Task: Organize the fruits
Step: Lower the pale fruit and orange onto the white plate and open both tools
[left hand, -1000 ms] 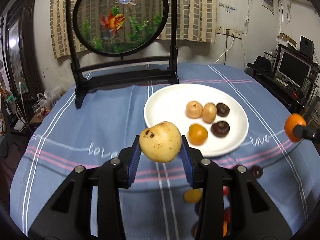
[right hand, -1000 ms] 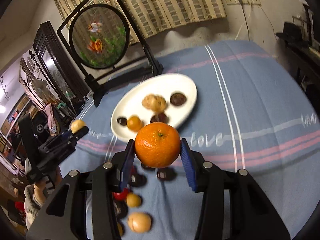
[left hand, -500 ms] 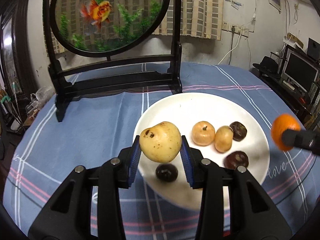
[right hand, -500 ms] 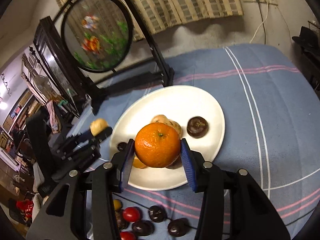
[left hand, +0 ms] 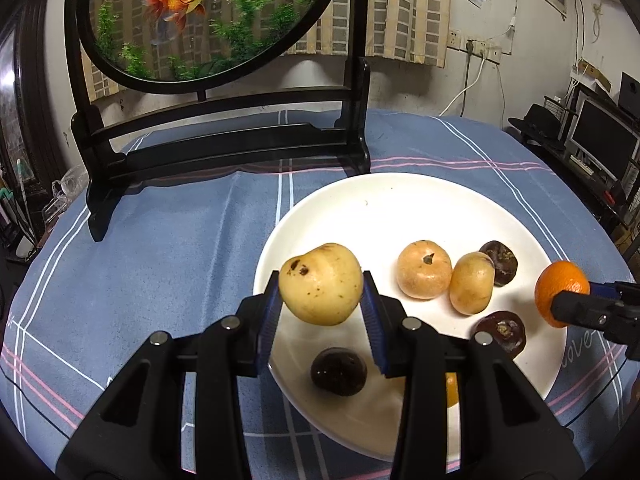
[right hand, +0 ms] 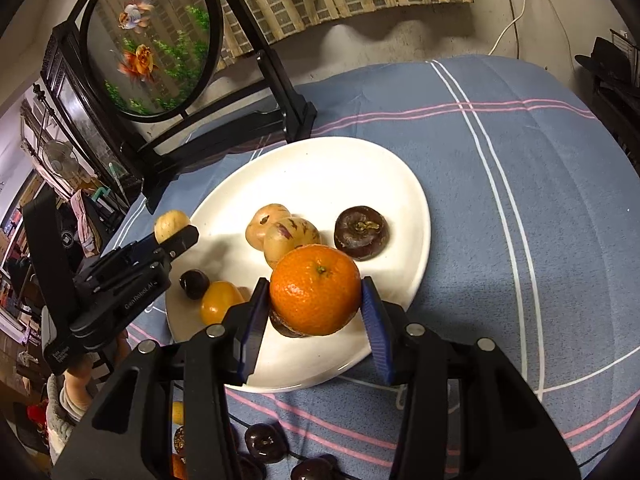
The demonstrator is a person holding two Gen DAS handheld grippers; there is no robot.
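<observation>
Hovering over the white plate (left hand: 400,204), both grippers carry fruit: the left gripper (left hand: 322,308) is clenched on a pale yellow fruit (left hand: 320,284) above the plate's left edge, and the right gripper (right hand: 316,308) is clenched on an orange (right hand: 315,289) above the plate's near-right edge. The plate sits on a table under a blue striped cloth (left hand: 180,248) and already holds two pale round fruits (left hand: 424,275), dark brown ones (right hand: 361,233) and a small yellow-orange one (right hand: 220,302). The main risk, as I judge it, is release from height: either round fruit could bounce or roll off the shallow rim onto the cloth, or knock the resting ones out of place. The orange hangs directly above a dark fruit (right hand: 286,326), so lowering straight down may land on it. Both grippers are near each other over one plate, so simultaneous lowering could make them collide.
</observation>
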